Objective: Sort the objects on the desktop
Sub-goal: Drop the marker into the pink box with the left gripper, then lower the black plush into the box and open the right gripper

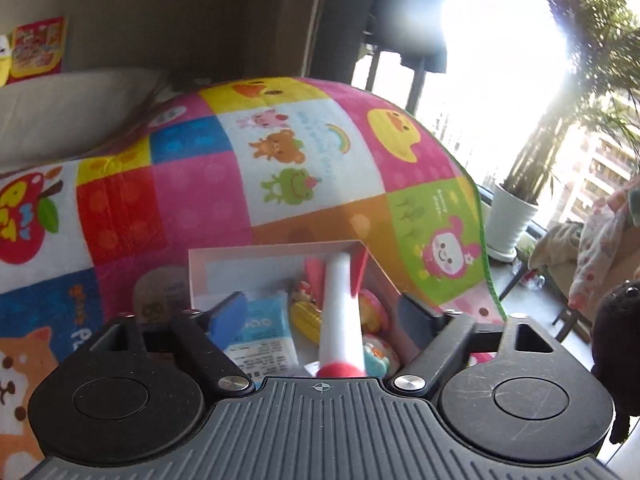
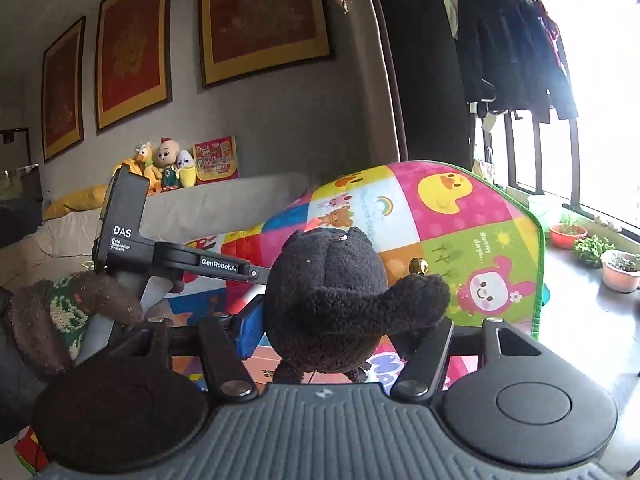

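Everything sits around a bright patchwork cartoon mat [image 1: 280,168]. Far left behind it, a grey sofa [image 2: 224,204] with plushies. The left gripper [image 1: 320,312] is wide open over a white box [image 1: 276,256] of small toys on the mat. The right gripper [image 2: 344,320] squeezes a black plush toy [image 2: 328,300] above the mat; sunny window right.

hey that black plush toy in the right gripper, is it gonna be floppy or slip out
The black plush toy looks soft and probably light; the right gripper squeezes its fuzzy body, so slipping seems unlikely. Its limb sticks out sideways unsupported and may flop or snag.
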A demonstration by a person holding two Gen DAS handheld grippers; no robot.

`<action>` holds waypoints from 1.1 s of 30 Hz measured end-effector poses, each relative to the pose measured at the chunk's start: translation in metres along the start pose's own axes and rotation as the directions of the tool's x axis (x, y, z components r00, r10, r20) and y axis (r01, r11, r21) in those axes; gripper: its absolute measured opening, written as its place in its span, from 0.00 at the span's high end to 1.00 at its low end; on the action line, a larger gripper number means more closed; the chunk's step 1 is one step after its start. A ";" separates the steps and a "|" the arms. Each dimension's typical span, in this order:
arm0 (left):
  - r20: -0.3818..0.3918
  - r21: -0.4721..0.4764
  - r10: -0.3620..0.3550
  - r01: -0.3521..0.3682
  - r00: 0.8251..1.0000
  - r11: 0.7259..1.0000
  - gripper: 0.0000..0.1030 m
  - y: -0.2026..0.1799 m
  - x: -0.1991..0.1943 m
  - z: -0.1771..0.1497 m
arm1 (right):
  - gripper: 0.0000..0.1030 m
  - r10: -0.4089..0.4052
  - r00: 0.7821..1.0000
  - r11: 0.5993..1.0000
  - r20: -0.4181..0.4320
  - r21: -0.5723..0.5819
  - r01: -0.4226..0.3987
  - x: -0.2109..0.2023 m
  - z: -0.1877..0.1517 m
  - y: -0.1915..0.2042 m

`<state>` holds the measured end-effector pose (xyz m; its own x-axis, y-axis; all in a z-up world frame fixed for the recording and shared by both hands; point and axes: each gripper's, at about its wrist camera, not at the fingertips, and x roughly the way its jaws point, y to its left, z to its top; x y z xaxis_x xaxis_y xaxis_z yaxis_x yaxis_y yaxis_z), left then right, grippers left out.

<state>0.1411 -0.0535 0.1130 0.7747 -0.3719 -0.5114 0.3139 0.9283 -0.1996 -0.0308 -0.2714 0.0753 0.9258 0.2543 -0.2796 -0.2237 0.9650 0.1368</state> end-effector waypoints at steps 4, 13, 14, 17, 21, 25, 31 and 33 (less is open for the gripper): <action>0.025 -0.076 0.076 -0.074 0.997 0.994 0.01 0.032 -0.014 -0.029 | 0.40 -0.044 0.999 0.999 -0.020 -0.012 0.043 0.012 0.002 -0.008; 0.089 0.012 0.176 -0.178 0.980 0.984 0.00 0.053 -0.048 -0.107 | 0.40 0.005 0.999 0.997 -0.051 -0.072 -0.009 0.089 0.047 0.013; 0.094 0.007 0.162 -0.163 0.982 0.987 0.00 0.055 -0.049 -0.113 | 0.40 0.015 0.998 0.998 -0.068 -0.054 -0.019 0.104 0.054 0.014; 0.097 -0.045 0.129 -0.126 0.987 0.991 0.00 0.067 -0.048 -0.122 | 0.40 0.069 0.988 0.998 -0.135 0.025 -0.066 0.158 0.071 0.015; 0.079 -0.130 0.108 -0.097 0.991 0.987 0.00 0.086 -0.046 -0.127 | 0.40 0.138 0.973 0.986 -0.187 0.115 -0.118 0.231 0.078 0.022; 0.090 -0.182 0.076 -0.059 0.993 0.981 0.00 0.096 -0.050 -0.129 | 0.40 0.150 0.956 0.980 -0.251 0.168 -0.109 0.291 0.059 0.038; 0.096 -0.151 0.063 -0.048 0.993 0.987 0.00 0.089 -0.051 -0.130 | 0.41 0.159 0.866 0.953 -0.474 0.302 -0.009 0.347 -0.003 0.024; 0.094 -0.140 0.063 -0.049 0.994 0.989 0.00 0.088 -0.050 -0.130 | 0.43 0.184 0.859 0.940 -0.477 0.340 -0.013 0.345 -0.013 0.011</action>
<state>0.0586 0.0473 0.0127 0.8409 -0.3118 -0.4424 0.1951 0.9371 -0.2895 0.2817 -0.1718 -0.0319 0.6093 0.4266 -0.6684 -0.1187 0.8825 0.4551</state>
